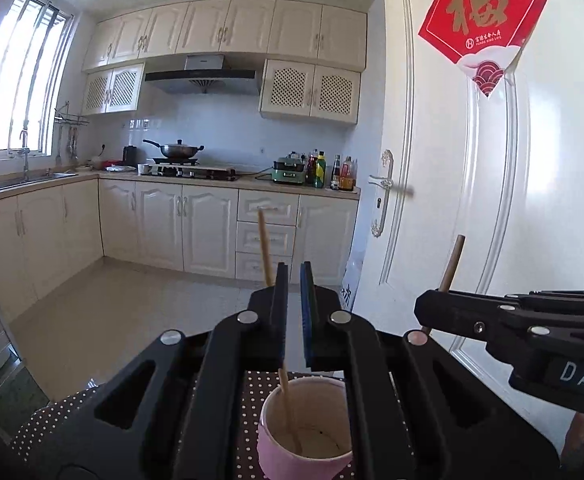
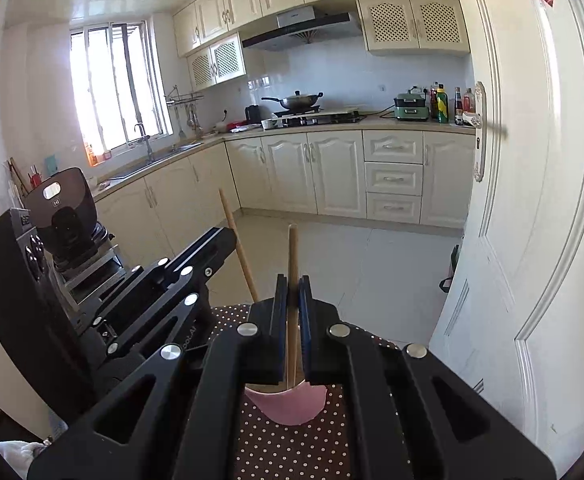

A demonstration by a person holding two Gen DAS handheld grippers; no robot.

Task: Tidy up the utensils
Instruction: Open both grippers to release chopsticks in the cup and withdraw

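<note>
A pink cup (image 1: 306, 428) with a cream inside stands on a dark brown cloth (image 2: 292, 450) dotted white. Both chopsticks (image 2: 292, 280) are pale tan wood. Far cabinets (image 1: 207, 230) are cream; the door's hanging (image 1: 486, 14) is red with gold lettering.

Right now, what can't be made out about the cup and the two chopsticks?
- Left wrist view: the standing chopstick passes behind the left gripper; whether they touch is unclear.
- Right wrist view: the right gripper hides the pink cup interior and the held chopstick lower end.
- Left wrist view: the cup's base is cut off by the bottom edge.
</note>
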